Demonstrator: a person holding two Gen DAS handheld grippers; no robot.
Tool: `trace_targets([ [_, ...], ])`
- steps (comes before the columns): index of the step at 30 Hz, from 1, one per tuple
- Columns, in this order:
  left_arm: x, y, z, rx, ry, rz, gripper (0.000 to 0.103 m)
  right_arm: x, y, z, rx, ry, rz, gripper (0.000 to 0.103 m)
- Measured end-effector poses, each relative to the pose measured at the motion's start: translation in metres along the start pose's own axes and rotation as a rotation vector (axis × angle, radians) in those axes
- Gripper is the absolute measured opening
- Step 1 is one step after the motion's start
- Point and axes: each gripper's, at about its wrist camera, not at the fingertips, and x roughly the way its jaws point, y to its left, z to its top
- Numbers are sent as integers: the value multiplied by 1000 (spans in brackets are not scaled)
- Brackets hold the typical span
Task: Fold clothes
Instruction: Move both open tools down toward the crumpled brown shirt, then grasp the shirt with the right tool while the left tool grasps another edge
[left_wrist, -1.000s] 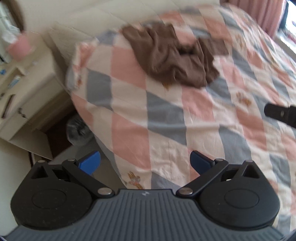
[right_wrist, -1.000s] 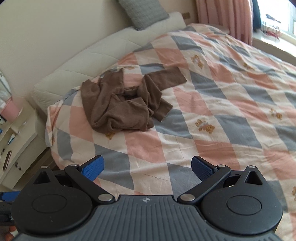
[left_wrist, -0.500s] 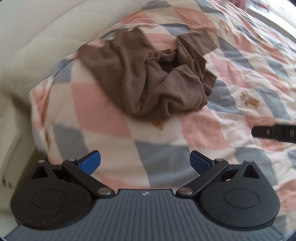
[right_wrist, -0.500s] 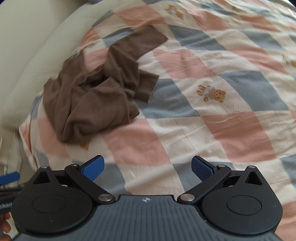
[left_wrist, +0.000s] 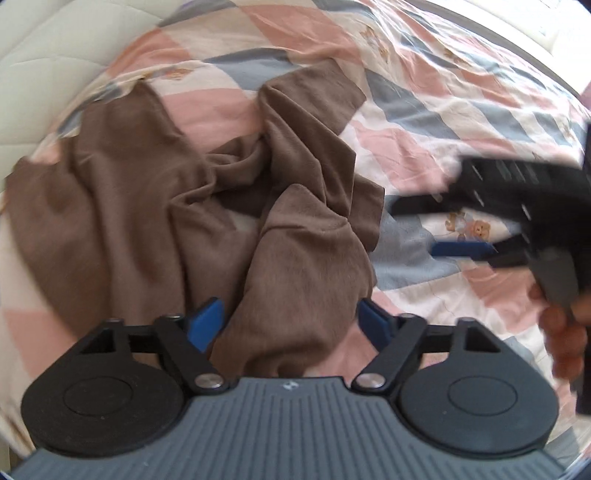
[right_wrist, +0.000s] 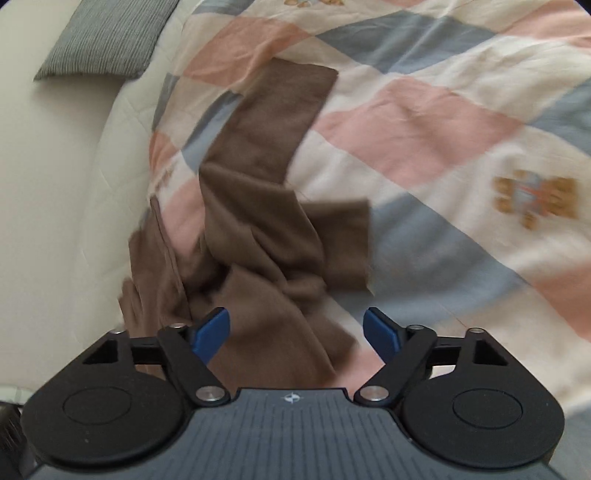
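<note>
A: Item 1, brown garment (left_wrist: 184, 206). Condition?
B: Crumpled, unfolded. Soft matt fabric, plain mid-brown, no print. Bunched w/ deep folds in the middle; one flat rectangular end sticks out at the far side, another squared-off flap on the side nearer the right tongs. Looks like a sleeve or leg, can't tell which.

A: Location?
B: On the bed, lying on the checked quilt (left_wrist: 436, 103), pink/grey/cream diamonds w/ small bear prints. Garment sits at the quilt's edge nearest the cream padded headboard (right_wrist: 55, 206). Grey striped cushion (right_wrist: 107, 37) beyond the garment, up on the headboard side.

A: Left tongs (left_wrist: 291, 321)?
B: Blue pads spread wide, nothing between them but garment below; hovering over garment's near fold, contact unclear.

A: Right tongs (right_wrist: 297, 330)?
B: Also spread wide, holding nothing. Over the garment's near end in own view. In left view, same tool is blurred, just beside the garment's squared flap, over the quilt. Fingers (left_wrist: 565, 339) of a hand grip its handle.
</note>
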Motion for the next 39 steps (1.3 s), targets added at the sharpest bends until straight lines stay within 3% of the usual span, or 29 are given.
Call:
trace_targets([
  [2,13,5,1,0,11,-8,39,17,2,14,5,-17,7,71],
  [3,20,8,1,0,17,-13,19,25,3,20,-2,-24,4,69],
  [6,19,22,-5,-37,-6,-75,13,47,5,36,-27,-54,-33,69],
  [9,16,27,-13,-25,-20,-97,13,68,4,45,-38,-42,-45,67],
  [12,8,24,-21,11,-31,-108,10,72,11,40,-99,-30,-23,4],
  [15,0,22,-29,47,-42,-119,6,31,17,18,-131,-114,47,3],
  [19,-11,17,-40,99,-50,-139,4,-61,-12,-30,-22,-205,46,3],
  [23,-24,-11,-70,208,7,-195,4,-157,-72,-107,139,-215,-146,3],
  [27,-15,-41,-107,256,170,-267,6,-194,-138,-179,355,-45,-313,3],
  [29,-14,-52,-118,296,226,-275,8,-183,-170,-205,506,104,-320,6],
  [31,-20,-58,-115,349,224,-258,8,-176,-180,-219,577,170,-333,25],
  [33,-28,-61,-106,397,201,-239,12,-178,-166,-216,476,134,-355,26],
  [35,-36,-63,-90,408,159,-238,17,-182,-147,-206,335,78,-375,44],
  [36,-38,-66,-81,416,134,-242,21,-186,-139,-201,287,41,-381,62],
  [37,-38,-72,-74,432,112,-242,30,-189,-136,-199,262,6,-376,70],
  [39,-34,-88,-60,472,76,-237,43,-191,-142,-194,300,-31,-352,70],
])
